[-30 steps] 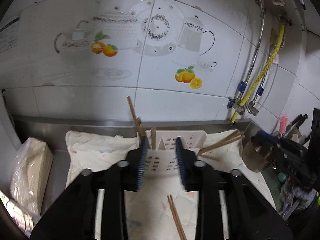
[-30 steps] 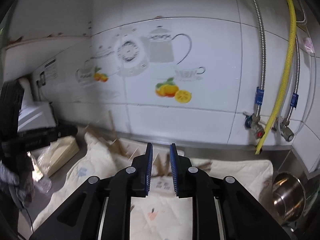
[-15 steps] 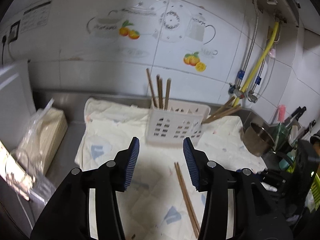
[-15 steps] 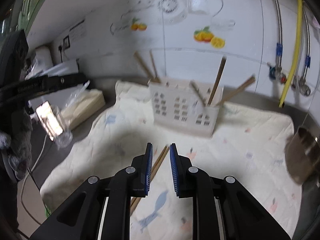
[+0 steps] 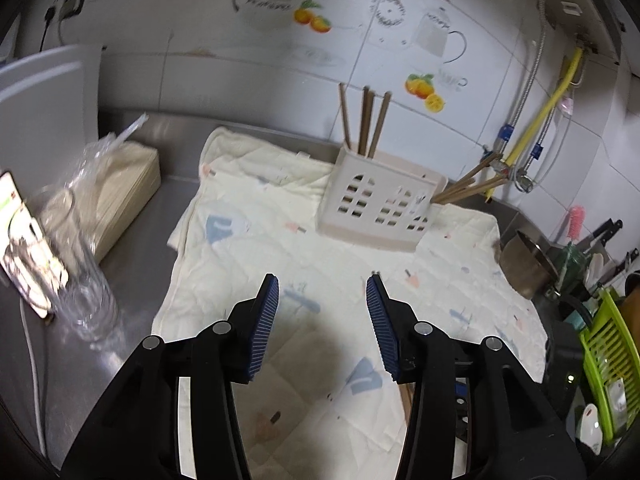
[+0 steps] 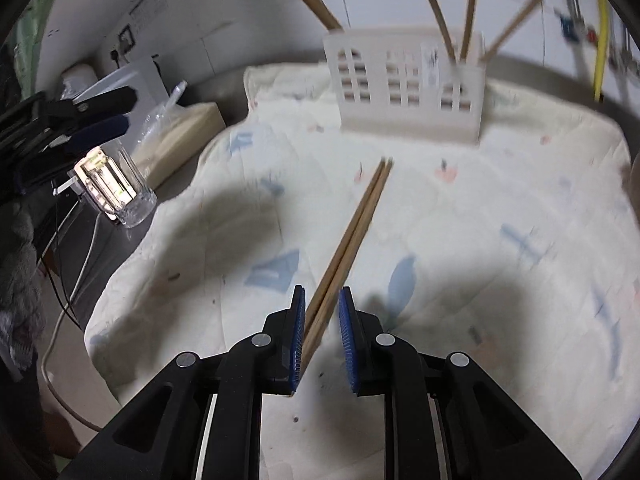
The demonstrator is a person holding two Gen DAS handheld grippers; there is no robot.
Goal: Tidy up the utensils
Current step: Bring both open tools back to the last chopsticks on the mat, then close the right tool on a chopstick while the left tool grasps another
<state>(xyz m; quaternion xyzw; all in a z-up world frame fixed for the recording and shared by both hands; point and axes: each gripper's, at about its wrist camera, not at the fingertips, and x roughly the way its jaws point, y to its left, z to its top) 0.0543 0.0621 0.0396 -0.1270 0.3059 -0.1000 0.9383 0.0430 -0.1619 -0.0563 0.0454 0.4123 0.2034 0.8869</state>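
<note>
The right gripper (image 6: pixel 322 336), narrow but not gripping, should settle lower around the paired chopsticks (image 6: pixel 352 232) before closing; the left gripper (image 5: pixel 322 320) stands half-open, empty.

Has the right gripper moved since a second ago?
Yes. The right gripper has come down from wall height toward the cloth; the white holder now sits high in view, and the loose chopsticks lie between its jaws.

White glossy wall tiles (image 5: pixel 200 80) with teapot and orange decals (image 5: pixel 312 22) fill the upper frame. At right, a yellow hose (image 5: pixel 540 120) and braided metal pipes (image 5: pixel 528 80) descend. Below runs a stainless steel counter (image 5: pixel 132 264), dimly lit.
</note>
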